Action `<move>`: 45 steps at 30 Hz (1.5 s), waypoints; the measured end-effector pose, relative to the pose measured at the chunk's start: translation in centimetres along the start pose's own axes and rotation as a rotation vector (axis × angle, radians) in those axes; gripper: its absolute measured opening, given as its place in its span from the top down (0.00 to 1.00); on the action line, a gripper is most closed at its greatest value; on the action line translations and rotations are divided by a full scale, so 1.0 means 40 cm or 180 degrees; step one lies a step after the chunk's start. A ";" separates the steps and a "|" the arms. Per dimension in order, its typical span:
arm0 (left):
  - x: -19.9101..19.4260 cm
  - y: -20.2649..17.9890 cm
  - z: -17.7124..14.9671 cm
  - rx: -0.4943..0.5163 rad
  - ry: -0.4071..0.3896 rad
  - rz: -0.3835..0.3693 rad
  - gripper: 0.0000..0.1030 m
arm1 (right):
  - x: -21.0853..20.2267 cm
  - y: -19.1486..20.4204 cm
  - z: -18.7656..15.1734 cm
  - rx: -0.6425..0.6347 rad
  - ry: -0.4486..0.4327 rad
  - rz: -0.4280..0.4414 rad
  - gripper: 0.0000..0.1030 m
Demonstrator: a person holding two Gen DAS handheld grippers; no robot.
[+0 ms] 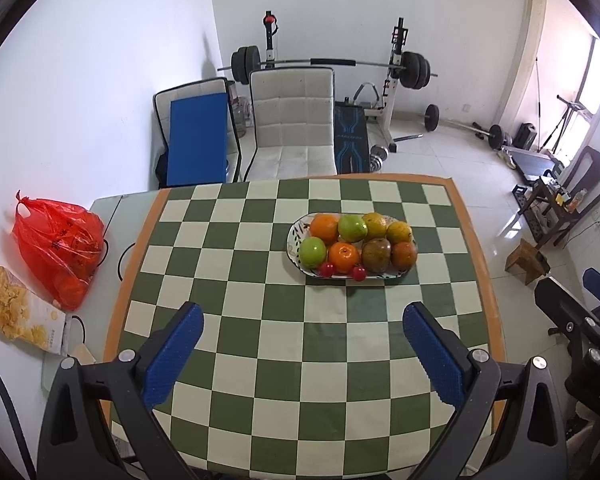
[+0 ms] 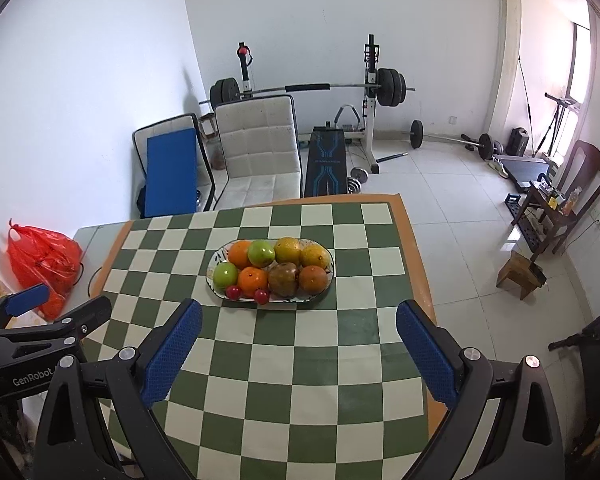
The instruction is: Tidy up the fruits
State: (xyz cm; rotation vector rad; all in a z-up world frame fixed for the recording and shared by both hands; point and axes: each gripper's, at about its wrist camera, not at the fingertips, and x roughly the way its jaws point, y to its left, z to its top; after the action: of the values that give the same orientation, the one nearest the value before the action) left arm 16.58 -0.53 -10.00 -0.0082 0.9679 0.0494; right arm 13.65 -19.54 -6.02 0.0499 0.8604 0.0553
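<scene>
An oval white plate (image 1: 296, 233) (image 2: 216, 258) sits on the green-and-cream checked tablecloth, filled with oranges (image 1: 343, 257) (image 2: 253, 281), green apples (image 1: 312, 251) (image 2: 225, 274), yellowish citrus (image 1: 399, 232) (image 2: 315, 256), a brownish fruit (image 1: 376, 255) (image 2: 283, 279) and two small red fruits (image 1: 326, 269) (image 2: 233, 292) at its near rim. My left gripper (image 1: 303, 318) hovers open above the cloth, well short of the plate, nothing between its blue pads. My right gripper (image 2: 299, 316) is likewise open and empty, just in front of the plate. The left gripper also shows at the left edge of the right wrist view.
A red plastic bag (image 1: 58, 248) (image 2: 44, 260) with orange fruit inside and a bag of yellow chips (image 1: 16, 310) lie on the bare table left of the cloth. A white chair (image 1: 296, 124) stands behind the table. Weight bench, barbells and a small wooden stool (image 2: 520, 274) occupy the floor beyond.
</scene>
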 end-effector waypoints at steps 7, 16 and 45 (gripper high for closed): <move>0.094 0.011 0.028 -0.0030 0.0173 0.0036 0.01 | 0.128 -0.004 0.018 0.0024 0.0172 0.0012 0.03; 0.162 0.015 0.048 -0.0021 0.0256 0.0073 0.01 | 0.239 0.000 0.018 0.0038 0.0341 -0.0025 0.03; 0.168 0.014 0.018 -0.0040 0.0201 0.0090 0.01 | 0.244 -0.013 0.003 -0.0007 0.0332 -0.0081 0.03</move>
State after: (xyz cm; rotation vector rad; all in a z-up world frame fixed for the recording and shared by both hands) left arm 20.96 0.31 -15.10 -0.0077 1.0310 0.0816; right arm 20.10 -19.38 -13.36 0.0342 0.9651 0.0351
